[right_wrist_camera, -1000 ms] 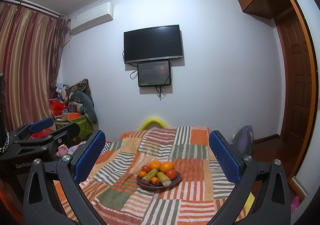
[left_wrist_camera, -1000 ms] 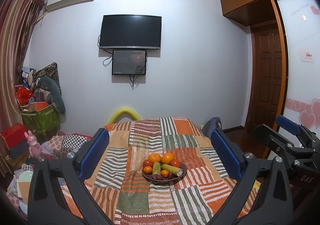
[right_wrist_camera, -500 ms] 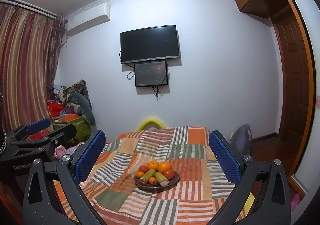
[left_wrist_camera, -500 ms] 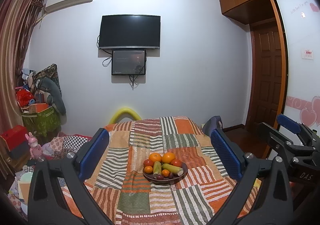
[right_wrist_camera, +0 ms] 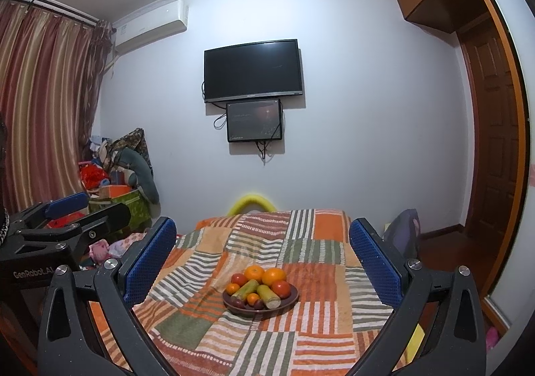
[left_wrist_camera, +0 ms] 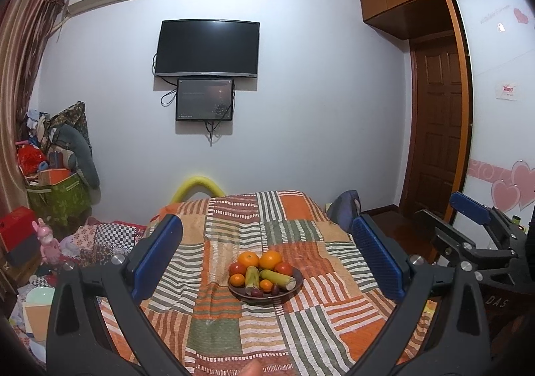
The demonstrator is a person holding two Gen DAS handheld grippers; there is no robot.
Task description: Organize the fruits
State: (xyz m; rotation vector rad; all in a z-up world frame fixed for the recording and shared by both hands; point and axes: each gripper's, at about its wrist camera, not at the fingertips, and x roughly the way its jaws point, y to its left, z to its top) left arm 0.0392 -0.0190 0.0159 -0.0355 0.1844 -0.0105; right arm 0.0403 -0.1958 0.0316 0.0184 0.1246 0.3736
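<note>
Patchwork cloth covers your table, and all the fruit sits together in the dark bowl mid-table. That fits sorted fruit or fruit awaiting sorting. Your left gripper and right gripper both hang back, fingers spread, holding nothing.

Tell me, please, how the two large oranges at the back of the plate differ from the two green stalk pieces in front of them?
The oranges are round and bright orange; the green stalk pieces are long cylinders with pale cut ends. The oranges sit at the back, while the stalk pieces lie lengthwise, cut ends toward the cameras. Both share the dark plate.
</note>
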